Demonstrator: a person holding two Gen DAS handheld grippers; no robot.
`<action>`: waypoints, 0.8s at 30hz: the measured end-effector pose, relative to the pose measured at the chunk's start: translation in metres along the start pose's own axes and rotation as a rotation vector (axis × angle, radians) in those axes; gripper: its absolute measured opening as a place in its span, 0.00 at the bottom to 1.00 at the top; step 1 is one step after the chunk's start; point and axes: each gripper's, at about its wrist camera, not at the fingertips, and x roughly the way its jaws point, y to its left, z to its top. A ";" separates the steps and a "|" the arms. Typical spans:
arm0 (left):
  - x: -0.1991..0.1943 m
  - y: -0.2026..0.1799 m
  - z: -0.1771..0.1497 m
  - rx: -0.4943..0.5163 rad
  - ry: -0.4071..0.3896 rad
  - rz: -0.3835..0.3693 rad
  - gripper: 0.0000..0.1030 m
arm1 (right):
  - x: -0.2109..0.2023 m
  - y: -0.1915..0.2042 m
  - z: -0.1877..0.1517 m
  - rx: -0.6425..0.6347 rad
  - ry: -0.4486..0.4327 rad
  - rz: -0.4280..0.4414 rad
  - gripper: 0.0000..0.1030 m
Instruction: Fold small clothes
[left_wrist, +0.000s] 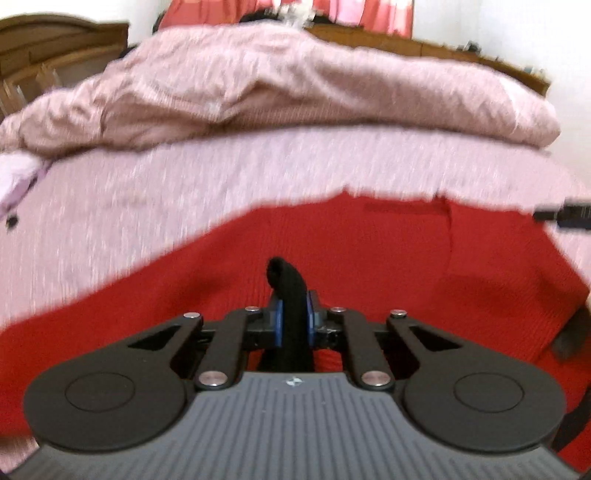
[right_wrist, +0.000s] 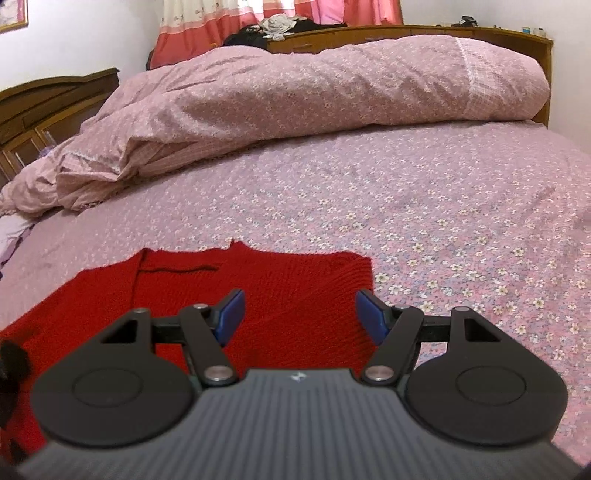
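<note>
A red knitted garment (left_wrist: 369, 258) lies flat on the pink flowered bed sheet (left_wrist: 184, 203); it also shows in the right wrist view (right_wrist: 288, 280). My left gripper (left_wrist: 294, 325) is shut on a black piece of cloth (left_wrist: 290, 291) that sticks up between the blue pads, above the red garment. The left view is blurred by motion. My right gripper (right_wrist: 299, 314) is open and empty, held over the red garment's right part. A dark bit of black cloth (right_wrist: 13, 365) shows at the left edge of the right wrist view.
A rumpled pink duvet (right_wrist: 295, 92) lies across the far half of the bed. A wooden headboard (right_wrist: 406, 31) with clothes on it stands behind, and a wooden cabinet (right_wrist: 44, 107) at the left. Flowered sheet (right_wrist: 461, 221) stretches to the right of the garment.
</note>
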 end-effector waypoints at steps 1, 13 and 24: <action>-0.002 0.000 0.010 0.004 -0.025 -0.008 0.13 | -0.002 -0.001 0.000 0.000 -0.006 -0.003 0.67; 0.050 0.012 0.060 0.051 -0.069 0.070 0.13 | 0.012 -0.006 -0.012 -0.039 0.023 -0.082 0.67; 0.067 0.029 0.050 -0.003 -0.075 0.007 0.13 | 0.026 -0.006 -0.019 -0.026 0.025 -0.069 0.17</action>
